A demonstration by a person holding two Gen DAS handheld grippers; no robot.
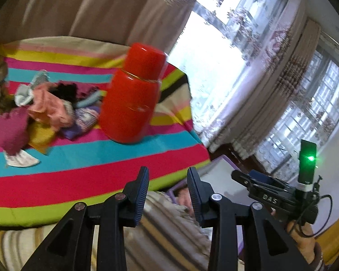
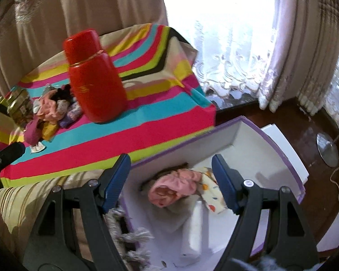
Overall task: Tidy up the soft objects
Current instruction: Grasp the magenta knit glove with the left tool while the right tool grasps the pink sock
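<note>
The task is judged partly done. In the white box (image 2: 244,140) with purple edging, set at 5 o'clock from the striped table (image 2: 147,135), two soft items are seen: a pink garment (image 2: 176,187) and a cream patterned cloth (image 2: 211,192); whether more lies beneath cannot be told.

A pile of small cloths (image 1: 45,110) is left on the table, at 9 o'clock from the red flask (image 1: 133,94). Roughly seven pieces are counted there, though overlap prevents an exact figure. One flask and one box are counted.

The left gripper (image 1: 168,194) is held narrowly apart with nothing between its jaws. The right gripper (image 2: 171,180) is spread wide above the box and is likewise empty, the pink garment lying below it, not gripped.
</note>
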